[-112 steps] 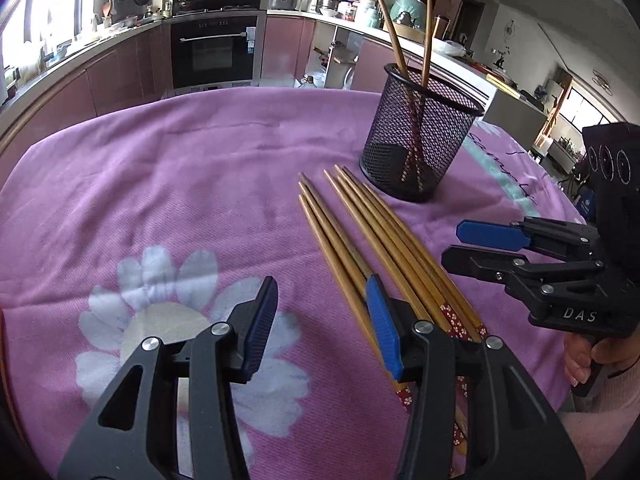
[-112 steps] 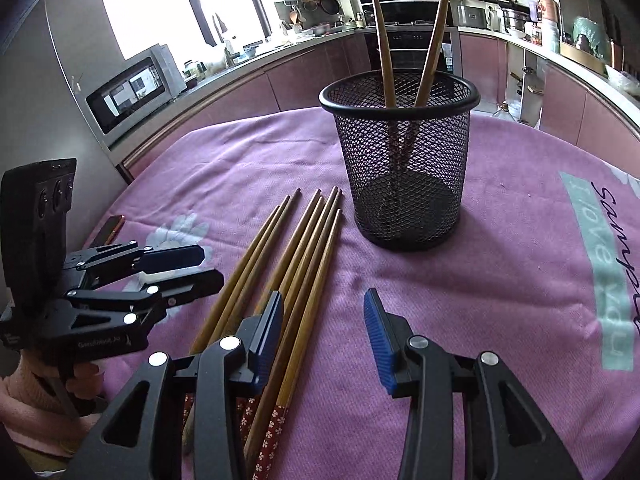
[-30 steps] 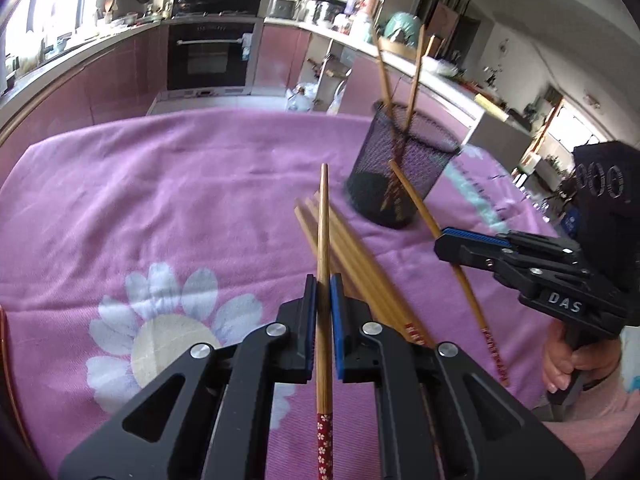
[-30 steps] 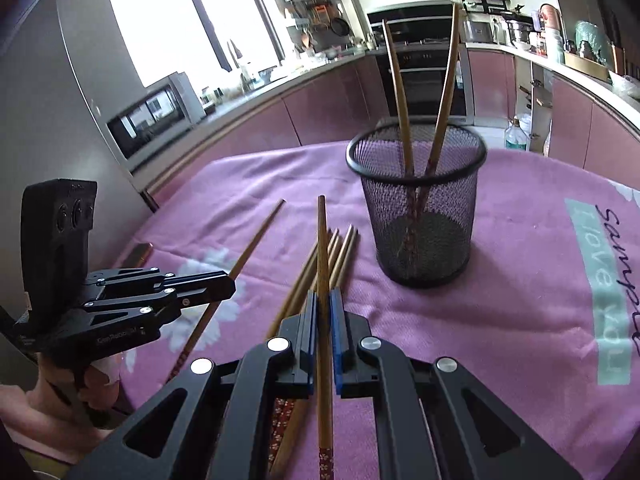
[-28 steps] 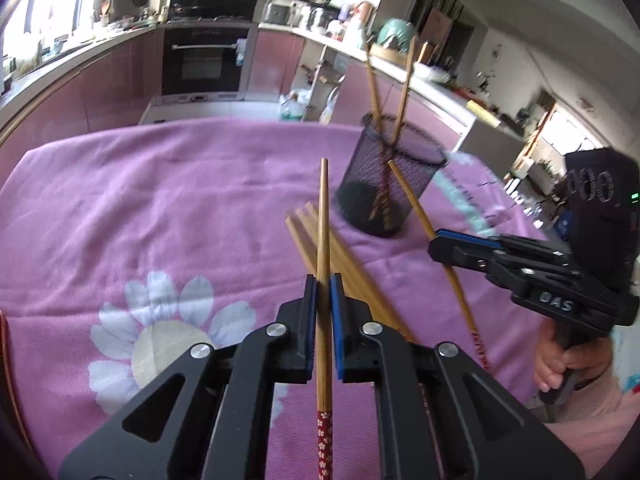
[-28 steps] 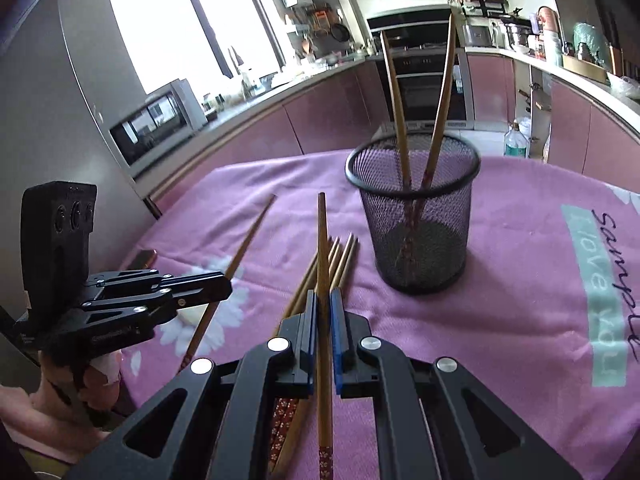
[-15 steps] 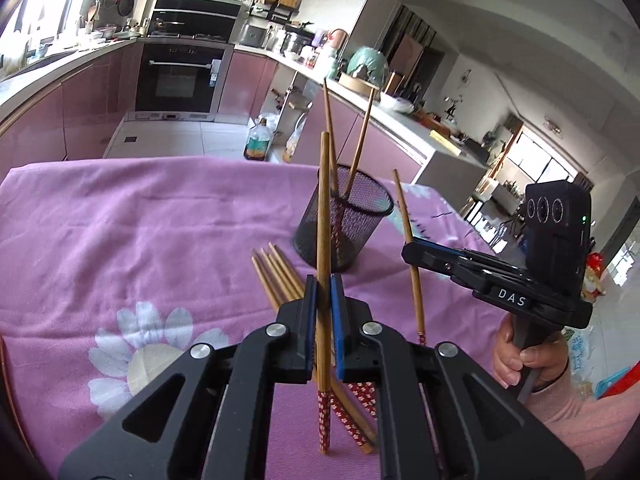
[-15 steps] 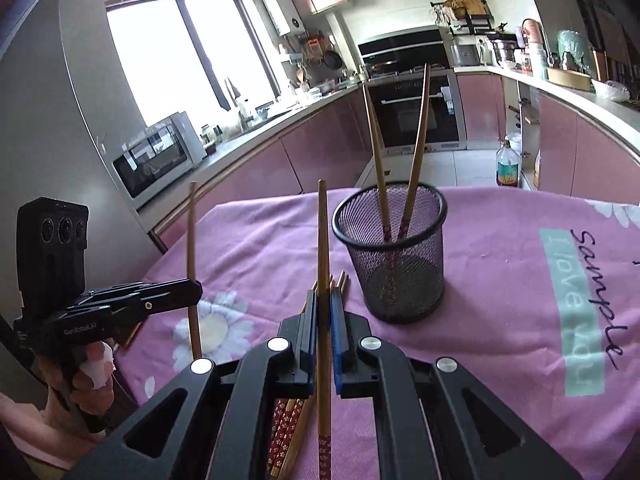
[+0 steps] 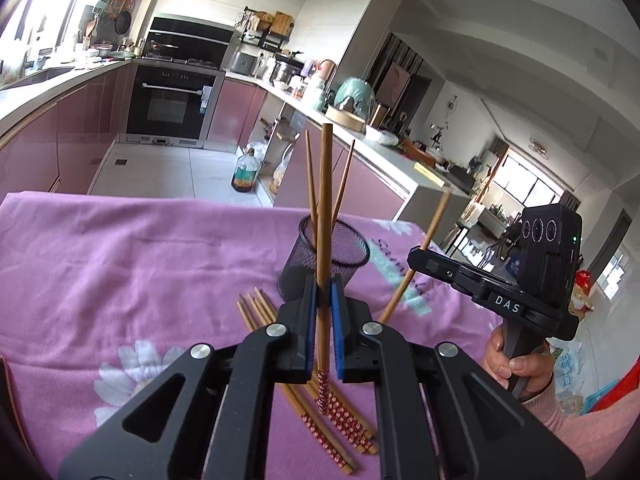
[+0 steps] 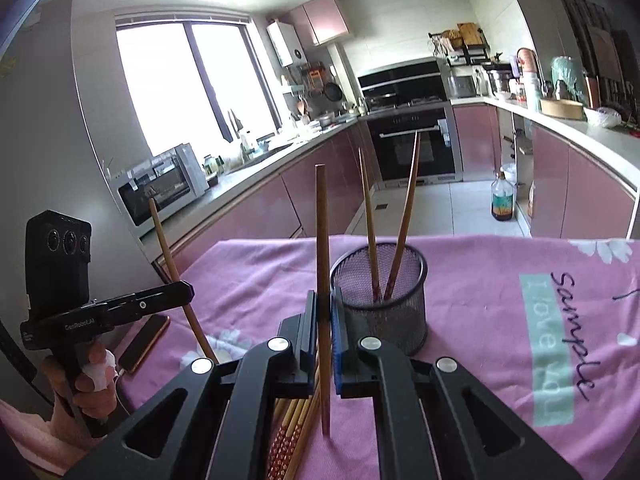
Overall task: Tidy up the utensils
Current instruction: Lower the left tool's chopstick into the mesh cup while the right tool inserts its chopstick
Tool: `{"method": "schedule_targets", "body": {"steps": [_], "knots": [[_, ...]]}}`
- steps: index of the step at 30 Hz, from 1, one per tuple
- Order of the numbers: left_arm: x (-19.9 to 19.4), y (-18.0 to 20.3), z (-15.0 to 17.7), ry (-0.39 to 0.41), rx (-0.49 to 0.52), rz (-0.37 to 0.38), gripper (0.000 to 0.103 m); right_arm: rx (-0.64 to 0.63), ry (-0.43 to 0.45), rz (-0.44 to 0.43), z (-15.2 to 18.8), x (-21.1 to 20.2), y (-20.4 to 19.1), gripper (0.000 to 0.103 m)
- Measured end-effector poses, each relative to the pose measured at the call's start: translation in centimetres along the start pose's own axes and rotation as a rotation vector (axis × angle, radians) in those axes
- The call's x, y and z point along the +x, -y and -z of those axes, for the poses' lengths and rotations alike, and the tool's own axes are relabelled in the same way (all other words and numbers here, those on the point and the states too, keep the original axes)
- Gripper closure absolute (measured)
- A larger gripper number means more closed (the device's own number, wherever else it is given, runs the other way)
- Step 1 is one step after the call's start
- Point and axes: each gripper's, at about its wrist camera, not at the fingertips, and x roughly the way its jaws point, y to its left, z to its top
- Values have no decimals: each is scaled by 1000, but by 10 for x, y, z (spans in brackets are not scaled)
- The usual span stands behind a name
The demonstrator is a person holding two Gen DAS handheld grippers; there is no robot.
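Note:
My left gripper (image 9: 321, 300) is shut on a wooden chopstick (image 9: 325, 216) and holds it upright above the table. My right gripper (image 10: 323, 316) is shut on another chopstick (image 10: 322, 240), also upright. Each gripper shows in the other's view, the right one (image 9: 418, 258) and the left one (image 10: 188, 290), both raised with their chopsticks tilted. A black mesh cup (image 9: 332, 256) stands on the purple cloth ahead with two chopsticks in it; it also shows in the right wrist view (image 10: 384, 300). Several chopsticks (image 9: 280, 344) lie on the cloth below the grippers.
A phone (image 10: 144, 342) lies at the table's left edge. The purple tablecloth (image 9: 120, 264) has white flowers and a teal printed strip (image 10: 548, 344). Kitchen counters and an oven (image 9: 172, 104) stand behind the table.
Both grippers have closed on a chopstick each, lifted them off the cloth and tipped them up to near vertical. Both have risen well above the table.

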Motion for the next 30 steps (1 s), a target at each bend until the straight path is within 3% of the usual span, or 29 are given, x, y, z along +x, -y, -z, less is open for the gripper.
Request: {"method": "schedule_targets", "body": {"steps": [30], "knots": [[28, 39, -104, 166, 114, -22, 95, -103, 192, 50, -82, -25, 2, 98]]}}
